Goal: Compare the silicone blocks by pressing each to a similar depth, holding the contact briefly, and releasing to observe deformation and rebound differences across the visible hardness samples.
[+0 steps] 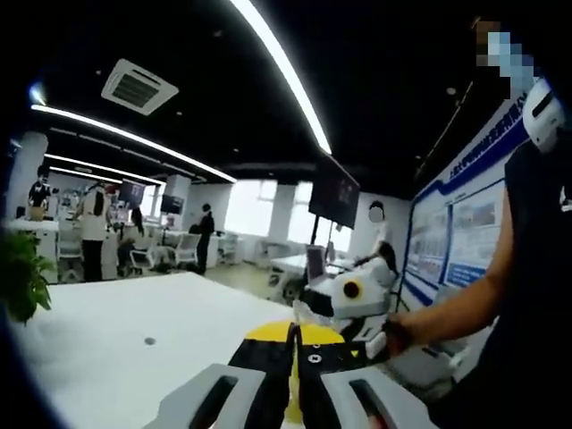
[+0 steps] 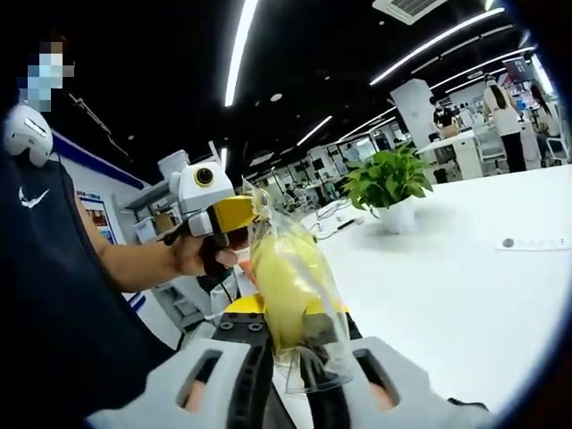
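Note:
A clear plastic bag with a soft yellow piece inside stands up between the jaws of my right gripper, which is shut on its lower part. The bag's top reaches the yellow tip of my left gripper, held in a person's hand; whether that tip pinches the bag is hidden. In the left gripper view my left gripper has its black, yellow-tipped jaws together above the white table. Just beyond them is the right gripper, white, in the person's hand.
A potted plant stands on the table, seen also as the plant at the left edge. A small round inset sits in the tabletop. The person's dark-clothed body is close. A screen on a stand, desks and people fill the back.

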{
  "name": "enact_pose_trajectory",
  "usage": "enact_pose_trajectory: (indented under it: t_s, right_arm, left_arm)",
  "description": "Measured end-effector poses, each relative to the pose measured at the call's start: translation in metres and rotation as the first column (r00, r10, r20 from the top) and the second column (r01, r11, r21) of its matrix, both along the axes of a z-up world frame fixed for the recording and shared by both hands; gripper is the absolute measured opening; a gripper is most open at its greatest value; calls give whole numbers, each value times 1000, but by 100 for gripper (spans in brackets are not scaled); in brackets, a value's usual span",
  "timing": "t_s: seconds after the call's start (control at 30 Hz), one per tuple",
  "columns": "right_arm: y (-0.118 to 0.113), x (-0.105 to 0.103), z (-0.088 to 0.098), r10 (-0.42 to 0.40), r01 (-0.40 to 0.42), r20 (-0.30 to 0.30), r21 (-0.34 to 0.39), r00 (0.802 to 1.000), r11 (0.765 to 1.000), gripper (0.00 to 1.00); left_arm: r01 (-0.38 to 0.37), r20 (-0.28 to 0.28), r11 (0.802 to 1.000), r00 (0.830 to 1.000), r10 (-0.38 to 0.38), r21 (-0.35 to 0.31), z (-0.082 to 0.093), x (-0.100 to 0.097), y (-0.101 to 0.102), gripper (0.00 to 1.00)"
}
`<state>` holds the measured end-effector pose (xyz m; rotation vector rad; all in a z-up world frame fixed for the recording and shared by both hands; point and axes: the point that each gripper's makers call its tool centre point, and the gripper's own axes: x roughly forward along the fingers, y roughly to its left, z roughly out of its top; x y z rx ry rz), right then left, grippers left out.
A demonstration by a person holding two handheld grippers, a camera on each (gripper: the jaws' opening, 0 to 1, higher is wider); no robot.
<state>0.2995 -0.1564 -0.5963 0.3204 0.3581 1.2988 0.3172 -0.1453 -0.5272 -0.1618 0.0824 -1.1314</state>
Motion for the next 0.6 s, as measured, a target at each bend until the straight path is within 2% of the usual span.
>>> enact_pose_trajectory:
  t_s: [0.13, 0.27, 0.43, 0.6]
  right_arm:
    - [2, -1, 1, 4, -4, -3, -6, 1000, 1000, 6]
    - [4, -2, 4, 4, -4, -11, -3, 1000, 1000, 6]
    - [11, -2, 18, 10, -9, 22, -16, 1000, 1000, 6]
    - [16, -4, 19, 15, -15, 21, -1, 1000, 1000, 7]
  left_arm:
    - [-10, -40, 1000, 999, 9, -25, 1, 1, 3, 0]
    - [-14, -57, 999, 998, 12, -38, 4, -2, 4, 0]
    - [-26, -42, 996, 999, 22, -80, 18, -3, 14, 0]
    - [-36, -20, 997, 999, 35, -70, 20, -5, 17, 0]
